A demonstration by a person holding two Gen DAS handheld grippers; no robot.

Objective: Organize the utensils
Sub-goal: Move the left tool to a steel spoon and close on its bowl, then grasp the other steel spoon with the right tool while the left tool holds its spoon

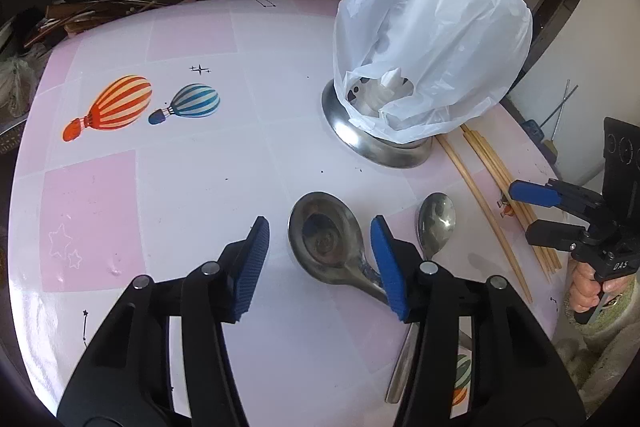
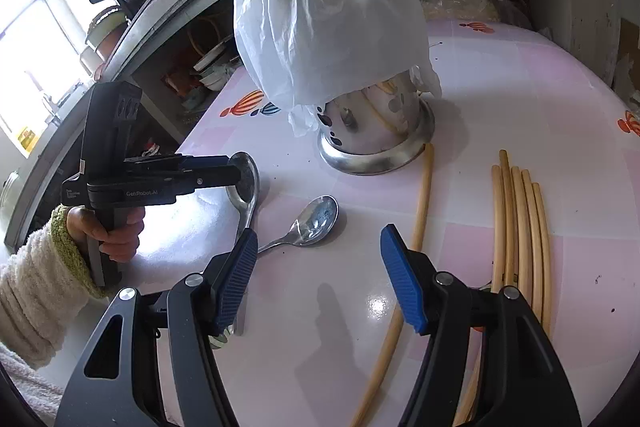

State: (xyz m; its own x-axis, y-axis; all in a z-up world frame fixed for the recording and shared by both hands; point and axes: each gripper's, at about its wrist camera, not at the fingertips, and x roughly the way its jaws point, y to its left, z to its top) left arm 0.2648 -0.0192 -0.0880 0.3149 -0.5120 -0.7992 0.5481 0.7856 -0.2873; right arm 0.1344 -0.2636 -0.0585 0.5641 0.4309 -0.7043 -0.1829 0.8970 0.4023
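Steel ladle spoon (image 1: 326, 239) is seen on the table (image 1: 160, 187) just ahead of the spread left gripper (image 1: 320, 267), its handle under the right-hand pad; a skewed closure could skid it into the teaspoon (image 1: 436, 223) alongside. The right gripper (image 2: 320, 279), also spread and empty, is hung over a single chopstick (image 2: 420, 219).

The left wrist view looks steeply down along its own blue pads, close over the table (image 1: 168, 171); the holder (image 1: 376, 143) stands at upper right, the large spoon (image 1: 324, 239) at lower centre; the right wrist view faces the same holder (image 2: 376, 131) from the other side (equally near), with that spoon (image 2: 244, 187) at centre left; both share the small spoon (image 1: 436, 223) and chopsticks (image 2: 520, 227).
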